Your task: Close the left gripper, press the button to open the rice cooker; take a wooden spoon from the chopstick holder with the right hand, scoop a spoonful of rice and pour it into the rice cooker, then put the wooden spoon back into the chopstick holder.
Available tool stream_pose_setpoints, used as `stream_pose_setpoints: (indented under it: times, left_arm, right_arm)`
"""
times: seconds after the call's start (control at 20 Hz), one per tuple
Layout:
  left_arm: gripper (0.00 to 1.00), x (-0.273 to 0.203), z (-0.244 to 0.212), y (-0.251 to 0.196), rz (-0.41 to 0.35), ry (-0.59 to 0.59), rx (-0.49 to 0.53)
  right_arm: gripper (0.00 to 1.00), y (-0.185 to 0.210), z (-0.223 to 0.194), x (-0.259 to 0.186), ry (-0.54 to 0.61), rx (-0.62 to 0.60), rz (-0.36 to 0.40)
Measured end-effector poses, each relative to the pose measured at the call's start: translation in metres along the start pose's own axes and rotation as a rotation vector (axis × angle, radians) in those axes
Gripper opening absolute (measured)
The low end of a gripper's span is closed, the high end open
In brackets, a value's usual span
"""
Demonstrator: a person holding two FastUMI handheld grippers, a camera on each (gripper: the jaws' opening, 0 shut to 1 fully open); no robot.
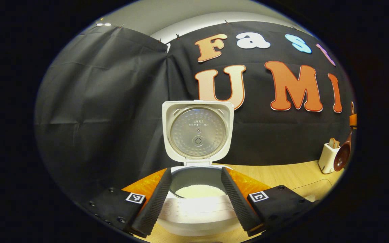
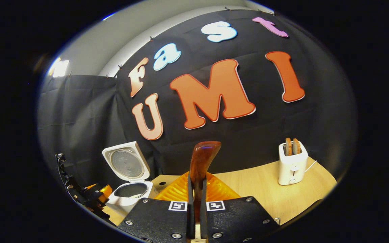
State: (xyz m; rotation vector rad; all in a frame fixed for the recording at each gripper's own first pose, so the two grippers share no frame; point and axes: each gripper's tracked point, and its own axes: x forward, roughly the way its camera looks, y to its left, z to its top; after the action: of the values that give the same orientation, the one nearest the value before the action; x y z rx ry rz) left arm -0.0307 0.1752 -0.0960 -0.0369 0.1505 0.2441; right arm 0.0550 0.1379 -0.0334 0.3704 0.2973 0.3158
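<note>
The white rice cooker [image 1: 194, 209] stands right in front of me with its lid [image 1: 198, 131] raised upright. White rice [image 1: 199, 191] lies in its grey pot. My left gripper [image 1: 196, 171] is open, one finger on each side of the pot's front, touching nothing. Far right, the brown wooden spoon [image 1: 342, 155] hangs in the air beside the toaster, its hollow turned this way. In the right gripper view my right gripper [image 2: 197, 179] is shut on the wooden spoon [image 2: 203, 158], which juts up past the fingers. The rice cooker [image 2: 127, 189] sits lower left, with the left gripper [image 2: 79, 194] next to it.
A white toaster [image 2: 292, 163] with two bread slices stands on the light wooden table [image 2: 258, 189] at the right, also seen as the toaster [image 1: 328, 158] at the far right of the left gripper view. Black cloth walls close the back and left.
</note>
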Motion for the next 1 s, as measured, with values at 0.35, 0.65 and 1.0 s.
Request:
stream_pose_setpoints:
  times: [0.35,0.65,1.0]
  left_arm:
    - [0.96,-0.011,0.006,-0.024,-0.029,-0.013,0.023]
    - [0.96,-0.015,0.01,-0.042,-0.049,-0.014,0.042]
    - [0.96,-0.023,0.011,-0.059,-0.063,-0.011,0.06]
  right_arm:
    - [0.06,-0.083,-0.012,-0.039,-0.023,0.027,-0.209]
    - [0.06,-0.125,-0.046,-0.068,0.043,0.037,-0.311]
    - [0.06,-0.133,-0.08,-0.075,0.088,0.053,-0.34]
